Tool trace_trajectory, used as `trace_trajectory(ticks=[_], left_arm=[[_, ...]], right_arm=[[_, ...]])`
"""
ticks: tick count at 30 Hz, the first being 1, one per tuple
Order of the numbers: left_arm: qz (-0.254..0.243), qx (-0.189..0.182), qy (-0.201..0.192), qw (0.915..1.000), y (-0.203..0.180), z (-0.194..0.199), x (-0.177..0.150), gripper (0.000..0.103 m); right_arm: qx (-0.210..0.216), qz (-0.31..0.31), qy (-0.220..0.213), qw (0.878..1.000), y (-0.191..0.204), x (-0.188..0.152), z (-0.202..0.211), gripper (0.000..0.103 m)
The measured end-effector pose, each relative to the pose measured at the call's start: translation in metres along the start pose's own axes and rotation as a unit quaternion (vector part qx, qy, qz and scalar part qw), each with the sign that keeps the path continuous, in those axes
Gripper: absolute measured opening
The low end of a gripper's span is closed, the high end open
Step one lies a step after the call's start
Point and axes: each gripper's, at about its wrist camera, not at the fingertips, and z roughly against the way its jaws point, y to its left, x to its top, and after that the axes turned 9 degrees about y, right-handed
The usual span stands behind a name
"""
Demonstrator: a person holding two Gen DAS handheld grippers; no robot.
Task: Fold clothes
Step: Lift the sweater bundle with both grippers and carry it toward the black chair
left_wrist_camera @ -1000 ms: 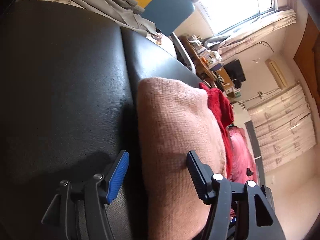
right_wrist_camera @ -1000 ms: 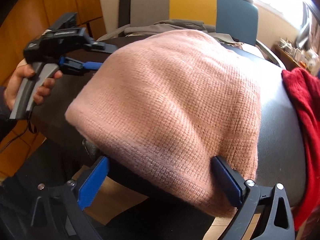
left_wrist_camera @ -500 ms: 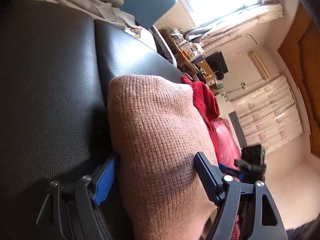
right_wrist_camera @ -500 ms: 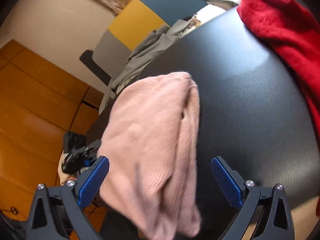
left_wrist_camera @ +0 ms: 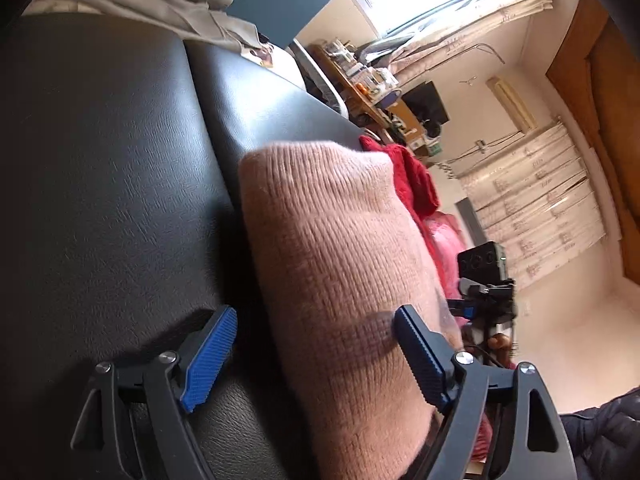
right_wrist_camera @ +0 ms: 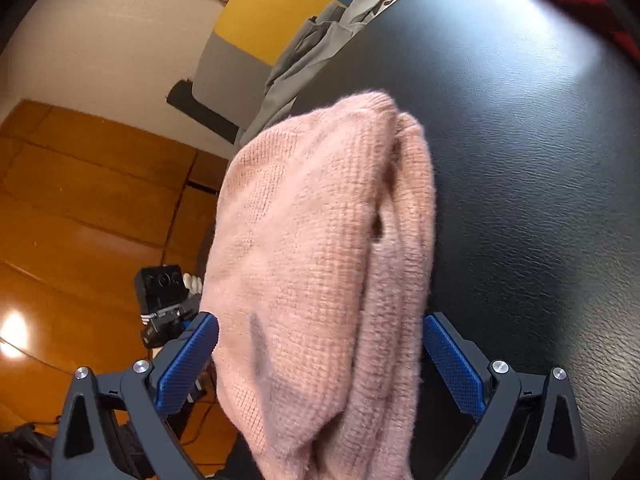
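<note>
Nearest us, the left gripper (left_wrist_camera: 316, 356) stands wide open, straddling one end of the pink knit sweater (left_wrist_camera: 340, 264); neither pad visibly presses the wool. The right gripper (right_wrist_camera: 320, 356), equally spread, brackets the opposite end, layers bunched between its fingers, nothing clamped that we can see.

The sweater lies as a thick folded bundle at the edge of the black padded counter (left_wrist_camera: 100, 180).

We judge either a fold just laid or a lift about to start; any pinch must catch all layers.

Beyond: red garment (left_wrist_camera: 412, 176), grey clothing (right_wrist_camera: 316, 48).
</note>
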Motion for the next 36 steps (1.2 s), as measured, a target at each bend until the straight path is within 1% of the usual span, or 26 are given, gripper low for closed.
trace_trajectory(ticks=[2, 5, 7, 9, 12, 13, 14, 15, 17, 18, 21, 22, 24, 25, 27, 29, 31, 32, 34, 35, 36], left_arm=[[-0.001, -0.011, -0.005, 0.9999, -0.002, -0.004, -0.001, 0.083], [-0.007, -0.024, 0.001, 0.9997, -0.009, -0.016, 0.004, 0.084], [-0.014, -0.015, 0.006, 0.9998, -0.017, -0.024, 0.007, 0.093], [-0.022, -0.003, 0.013, 0.9997, -0.023, -0.030, 0.009, 0.096], [-0.019, 0.016, 0.020, 0.9995, -0.030, -0.035, 0.011, 0.097], [-0.021, 0.025, 0.019, 0.9993, -0.033, -0.036, 0.012, 0.095], [-0.027, 0.032, 0.015, 0.9990, -0.036, -0.036, 0.012, 0.094], [-0.032, 0.039, 0.011, 0.9986, -0.039, -0.037, 0.012, 0.092], [-0.033, 0.042, 0.008, 0.9986, -0.041, -0.038, 0.011, 0.091], [-0.032, 0.042, 0.008, 0.9985, -0.042, -0.038, 0.011, 0.090], [-0.034, 0.062, 0.009, 0.9975, -0.046, -0.042, 0.009, 0.089], [-0.028, 0.068, 0.013, 0.9972, -0.045, -0.045, 0.009, 0.092], [-0.005, 0.068, 0.030, 0.9972, -0.042, -0.054, 0.009, 0.093], [-0.006, 0.071, 0.031, 0.9970, -0.043, -0.056, 0.009, 0.095], [-0.014, 0.080, 0.033, 0.9961, -0.047, -0.061, 0.008, 0.095], [-0.012, 0.083, 0.031, 0.9960, -0.048, -0.062, 0.006, 0.086], [-0.006, 0.078, 0.023, 0.9966, -0.047, -0.059, 0.003, 0.071], [-0.005, 0.076, 0.014, 0.9970, -0.047, -0.055, 0.000, 0.068], [-0.011, 0.083, -0.005, 0.9965, -0.052, -0.049, -0.008, 0.063], [-0.016, 0.088, -0.013, 0.9959, -0.055, -0.046, -0.013, 0.062], [-0.021, 0.093, -0.022, 0.9952, -0.058, -0.044, -0.018, 0.060]], right_arm=[[-0.003, 0.001, 0.003, 1.000, 0.000, -0.001, 0.001, 0.103], [-0.002, 0.000, 0.008, 1.000, 0.003, 0.004, -0.006, 0.103], [0.001, 0.004, 0.014, 1.000, 0.006, 0.006, -0.012, 0.103], [0.005, 0.004, 0.017, 1.000, 0.008, 0.008, -0.016, 0.103], [0.013, 0.007, 0.017, 1.000, 0.008, 0.006, -0.017, 0.103], [0.009, 0.009, 0.017, 1.000, 0.007, 0.005, -0.018, 0.101], [0.005, 0.012, 0.018, 1.000, 0.007, 0.004, -0.018, 0.092], [0.001, 0.014, 0.018, 1.000, 0.007, 0.004, -0.019, 0.074], [-0.007, 0.020, 0.020, 1.000, 0.007, 0.003, -0.021, 0.055], [-0.011, 0.022, 0.020, 0.999, 0.006, 0.002, -0.022, 0.052], [-0.023, 0.030, 0.022, 0.999, 0.006, 0.000, -0.025, 0.051], [-0.027, 0.033, 0.023, 0.999, 0.005, 0.000, -0.026, 0.052], [-0.029, 0.036, 0.023, 0.999, 0.006, -0.001, -0.027, 0.056], [-0.025, 0.036, 0.022, 0.999, 0.006, -0.001, -0.028, 0.057], [-0.024, 0.046, 0.020, 0.998, 0.009, -0.003, -0.029, 0.059], [-0.026, 0.058, 0.015, 0.998, 0.011, -0.005, -0.030, 0.060], [-0.038, 0.073, 0.012, 0.997, 0.019, -0.007, -0.036, 0.062], [-0.044, 0.080, 0.010, 0.996, 0.023, -0.008, -0.039, 0.064], [-0.045, 0.060, 0.007, 0.997, 0.024, -0.008, -0.040, 0.064], [-0.044, 0.043, 0.003, 0.998, 0.023, -0.007, -0.041, 0.061], [-0.049, 0.041, 0.000, 0.998, 0.024, -0.008, -0.042, 0.058]])
